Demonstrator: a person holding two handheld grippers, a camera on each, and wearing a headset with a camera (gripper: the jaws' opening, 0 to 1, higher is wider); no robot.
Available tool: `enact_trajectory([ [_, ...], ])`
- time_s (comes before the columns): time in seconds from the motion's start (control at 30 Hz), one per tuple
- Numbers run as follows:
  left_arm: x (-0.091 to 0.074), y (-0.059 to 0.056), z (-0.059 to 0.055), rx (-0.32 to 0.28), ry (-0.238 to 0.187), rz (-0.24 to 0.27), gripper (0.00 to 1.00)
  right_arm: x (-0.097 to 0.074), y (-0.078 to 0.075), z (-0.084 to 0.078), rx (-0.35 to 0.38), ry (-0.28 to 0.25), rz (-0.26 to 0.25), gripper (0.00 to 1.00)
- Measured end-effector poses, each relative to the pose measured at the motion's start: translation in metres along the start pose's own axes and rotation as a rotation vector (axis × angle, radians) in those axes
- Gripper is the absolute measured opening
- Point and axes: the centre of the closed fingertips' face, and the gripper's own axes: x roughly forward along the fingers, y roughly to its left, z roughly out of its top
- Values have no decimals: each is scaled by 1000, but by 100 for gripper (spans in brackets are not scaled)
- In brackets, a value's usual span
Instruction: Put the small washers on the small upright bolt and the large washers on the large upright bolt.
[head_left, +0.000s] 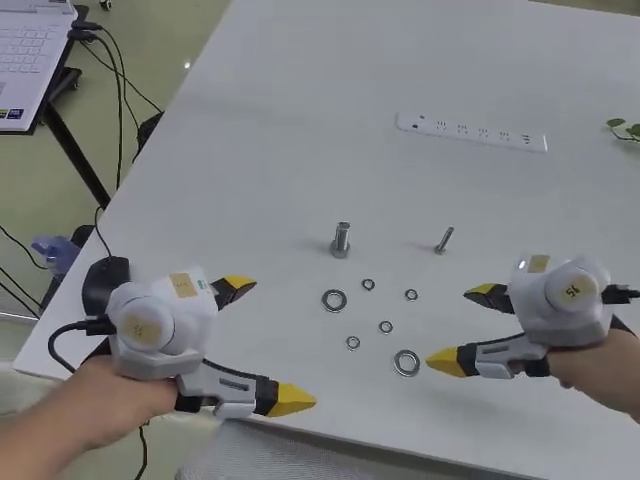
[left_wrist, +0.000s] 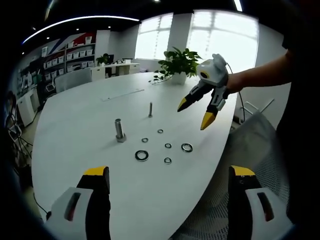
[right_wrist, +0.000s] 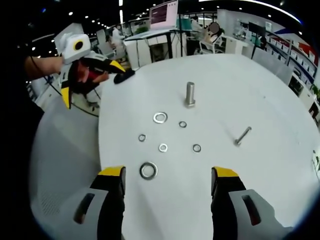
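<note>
Plainly upright near the middle of the white table (head_left: 300, 120): large bolt (head_left: 341, 240), head down on the surface, long axis vertical, shank pointing up. To the right of the large bolt, apart from it: small bolt (head_left: 444, 240), thin and hard to read. Looks tilted in the head view and in the right gripper view, straight up in the left gripper view, so cannot tell whether truly vertical.

Nearer the person than the large bolt, lying flat and scattered: six washers, none on either bolt. Just in front of the large bolt: one large washer (head_left: 334, 299). Farther toward the near table edge and to the right: second large washer (head_left: 406, 362). Between and around these two: four small washers (head_left: 386, 327), too small to make out beyond plain rings.

Left of the large bolt and closer to the person, over the near table edge: left gripper (head_left: 272, 342), yellow-tipped jaws spread wide, gripping nothing. Right of the large bolt, past the washers: right gripper (head_left: 458, 327), jaws likewise spread and empty, tips aimed toward the washers.

Behind the large bolt, well apart: white power strip (head_left: 470, 132). Far to its left, cut off by the frame edge: laptop (head_left: 30, 50). Far right, also cut off: a few plant leaves (head_left: 625, 128).
</note>
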Motion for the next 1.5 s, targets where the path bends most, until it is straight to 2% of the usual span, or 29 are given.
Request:
enact_trajectory([
  [0.23,2,5,2,33,9,14,99,10,-13,7,-57,32,-5,67],
  [0.5,4,5,2,30,13,12,99,23,-24,11,-112,94,-5,60],
  [0.67,3,5,0,31,24,11,99,29,-28,13,-122,96,3,56],
  [0.73,3,6,0,36,27,11,98,32,-29,11,-120,119,15,53],
  [0.87,3,7,0,36,27,11,97,37,-32,6,-163,164,15,51],
  [1.23,3,17,-3,39,24,54,97,50,-37,12,-200,205,34,45],
  [1.5,5,19,-11,81,61,60,97,59,-37,9,-215,239,51,41],
])
